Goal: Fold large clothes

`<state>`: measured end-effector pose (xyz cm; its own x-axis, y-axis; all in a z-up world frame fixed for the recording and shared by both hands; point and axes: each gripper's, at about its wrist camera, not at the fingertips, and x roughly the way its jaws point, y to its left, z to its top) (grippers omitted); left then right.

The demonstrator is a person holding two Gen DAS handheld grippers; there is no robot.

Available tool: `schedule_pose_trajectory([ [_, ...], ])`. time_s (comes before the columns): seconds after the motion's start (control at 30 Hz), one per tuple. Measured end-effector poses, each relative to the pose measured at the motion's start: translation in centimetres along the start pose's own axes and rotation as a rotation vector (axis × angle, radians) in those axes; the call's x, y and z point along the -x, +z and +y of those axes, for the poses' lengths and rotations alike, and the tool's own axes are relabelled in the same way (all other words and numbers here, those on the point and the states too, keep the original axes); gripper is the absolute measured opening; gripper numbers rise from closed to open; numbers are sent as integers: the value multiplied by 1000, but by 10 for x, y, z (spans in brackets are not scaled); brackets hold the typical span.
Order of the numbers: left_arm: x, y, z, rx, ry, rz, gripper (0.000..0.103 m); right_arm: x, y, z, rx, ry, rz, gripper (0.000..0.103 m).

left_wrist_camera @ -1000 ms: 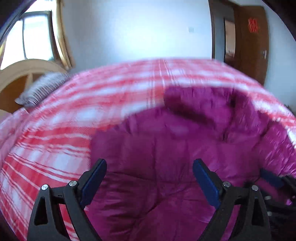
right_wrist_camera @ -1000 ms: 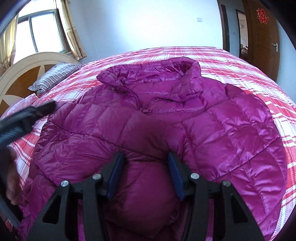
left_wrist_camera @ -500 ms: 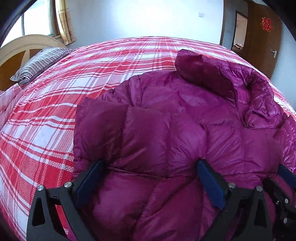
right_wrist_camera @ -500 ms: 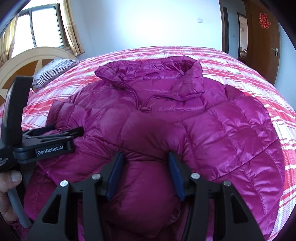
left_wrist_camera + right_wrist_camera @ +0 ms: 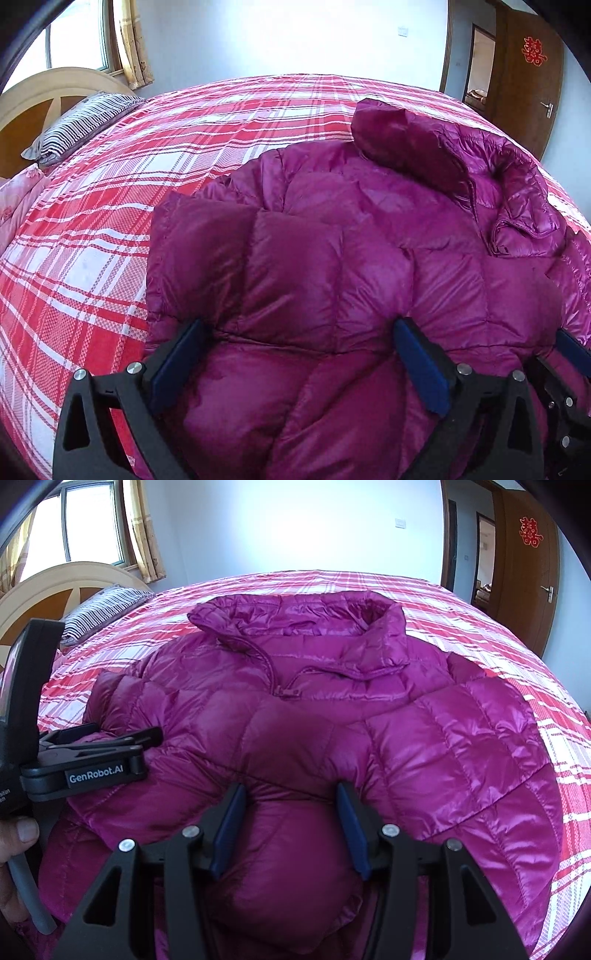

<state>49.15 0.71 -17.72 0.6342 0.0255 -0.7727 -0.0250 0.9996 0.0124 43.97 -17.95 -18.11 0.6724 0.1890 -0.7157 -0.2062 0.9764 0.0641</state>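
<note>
Right wrist view is showing the right gripper (image 5: 288, 827) pinching a puffy fold of the jacket (image 5: 424, 746) near the hem, blue fingers (image 5: 349, 830) narrowed in on a bulge of fabric that's squeezing out between them. Over on the left wrist view, the left gripper (image 5: 295, 365) is sitting with its fingers (image 5: 419, 369) wide, the jacket (image 5: 314, 266) filling the gap, but nothing is looking clamped there, so I'm reading it as straddling and not gripping.

My take on doing this step right: down stuff is slippery and springy, so the left one probably wants to close on a seam line rather than the middle of a puff, roughly level with where the right is holding. Then both lifting together and carrying the hem up toward the collar (image 5: 303, 627), keeping it even so it isn't skewing. Pressing the air out after would help it stay put, I'm guessing.

Jacket itself: shiny magenta quilted thing, lying front-up and spread across the plaid bed (image 5: 517, 657), zipper partly open below the collar, sleeves seemingly tucked in or bunched at the sides. Further back a striped pillow (image 5: 81, 125) is resting by the headboard.
</note>
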Motion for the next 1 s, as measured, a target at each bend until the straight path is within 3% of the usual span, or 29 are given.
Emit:
schedule_pose_trajectory([
  [0.47, 9, 0, 7, 16, -12, -32, 102, -3, -1, 5, 27, -37, 2, 55],
  [0.7, 69, 11, -3, -10, -147, -164, 102, -3, -1, 4, 25, -34, 0, 55],
  [0.77, 63, 15, -14, -43, -149, -133, 102, -2, -1, 4, 25, -34, -1, 55],
  [0.93, 8, 6, -21, -75, -104, 31, 102, -1, -1, 3, 18, -26, -5, 55],
  [1.0, 2, 2, -17, -62, -121, 24, 102, -1, -1, 3, 19, -27, -5, 55],
])
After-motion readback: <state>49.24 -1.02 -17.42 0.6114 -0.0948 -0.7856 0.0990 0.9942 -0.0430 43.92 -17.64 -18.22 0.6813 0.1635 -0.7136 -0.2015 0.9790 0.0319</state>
